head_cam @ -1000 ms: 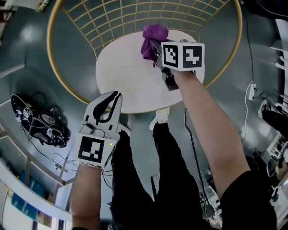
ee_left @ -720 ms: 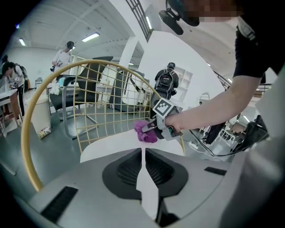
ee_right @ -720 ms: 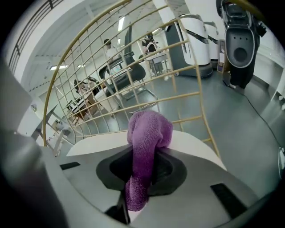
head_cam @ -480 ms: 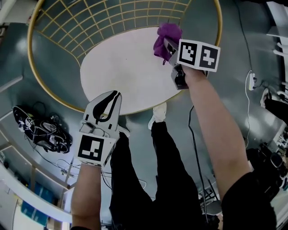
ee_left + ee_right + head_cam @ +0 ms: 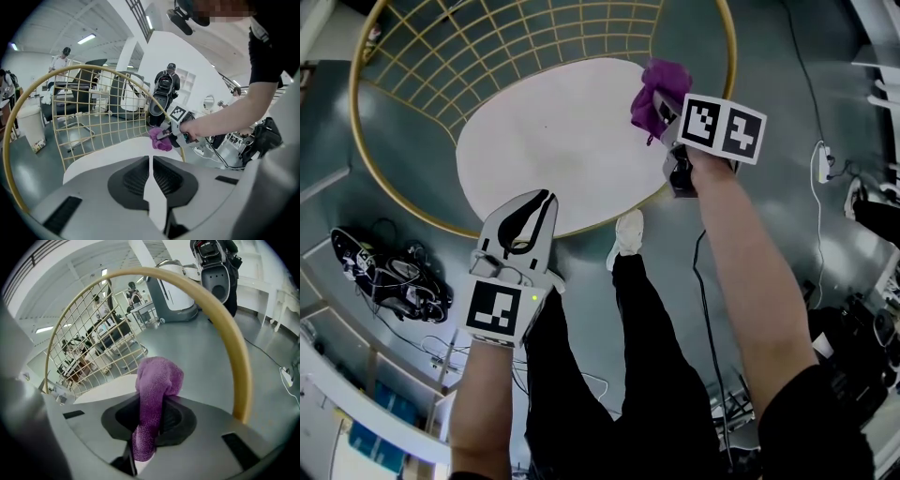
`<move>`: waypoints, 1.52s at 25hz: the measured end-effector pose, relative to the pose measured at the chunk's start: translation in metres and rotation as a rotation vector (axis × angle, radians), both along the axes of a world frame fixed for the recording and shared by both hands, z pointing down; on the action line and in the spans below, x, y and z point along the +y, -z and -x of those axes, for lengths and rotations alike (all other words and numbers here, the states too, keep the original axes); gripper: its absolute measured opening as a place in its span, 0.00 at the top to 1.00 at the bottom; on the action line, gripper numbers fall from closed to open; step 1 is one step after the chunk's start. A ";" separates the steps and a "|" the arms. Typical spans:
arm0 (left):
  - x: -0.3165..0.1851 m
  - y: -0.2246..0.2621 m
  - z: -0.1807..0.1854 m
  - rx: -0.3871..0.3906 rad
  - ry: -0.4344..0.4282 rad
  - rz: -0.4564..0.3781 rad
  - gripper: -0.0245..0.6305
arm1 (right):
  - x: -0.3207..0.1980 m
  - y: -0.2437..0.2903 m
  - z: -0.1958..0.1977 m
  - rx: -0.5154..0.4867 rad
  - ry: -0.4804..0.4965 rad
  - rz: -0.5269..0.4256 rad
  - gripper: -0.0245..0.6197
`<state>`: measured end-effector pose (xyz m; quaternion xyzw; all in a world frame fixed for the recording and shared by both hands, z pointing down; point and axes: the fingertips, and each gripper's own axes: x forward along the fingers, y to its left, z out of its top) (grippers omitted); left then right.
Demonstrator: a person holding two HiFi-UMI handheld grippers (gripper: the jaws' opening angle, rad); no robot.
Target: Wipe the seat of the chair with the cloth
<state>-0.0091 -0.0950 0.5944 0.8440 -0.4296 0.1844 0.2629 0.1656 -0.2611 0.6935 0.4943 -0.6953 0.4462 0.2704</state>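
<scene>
At lower left the left gripper (image 5: 534, 201), on a bare forearm, points up-frame with fingers together and empty, while at upper right the right gripper (image 5: 664, 112), on an outstretched arm, has its fingers clamped on the purple cloth (image 5: 662, 81).

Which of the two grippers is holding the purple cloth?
The right gripper: its jaws clamp the purple cloth. The left gripper is shut and empty.

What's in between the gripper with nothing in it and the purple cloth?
Only the bare round white chair seat lies between the left gripper and the crumpled purple cloth; the head view shows it.
</scene>
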 end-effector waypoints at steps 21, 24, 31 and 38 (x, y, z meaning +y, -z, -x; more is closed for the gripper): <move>0.041 0.067 -0.003 0.031 0.047 -0.053 0.93 | 0.084 0.102 0.053 -0.116 0.330 -0.284 0.85; 0.053 0.094 -0.005 0.024 0.048 -0.062 0.93 | 0.104 0.149 0.065 -0.125 0.401 -0.349 0.85; 0.084 0.182 0.017 0.006 0.066 -0.141 0.93 | 0.151 0.266 0.110 -0.154 0.509 -0.497 0.85; 0.107 0.291 0.050 0.009 0.108 -0.232 0.93 | 0.191 0.391 0.142 -0.180 0.563 -0.619 0.85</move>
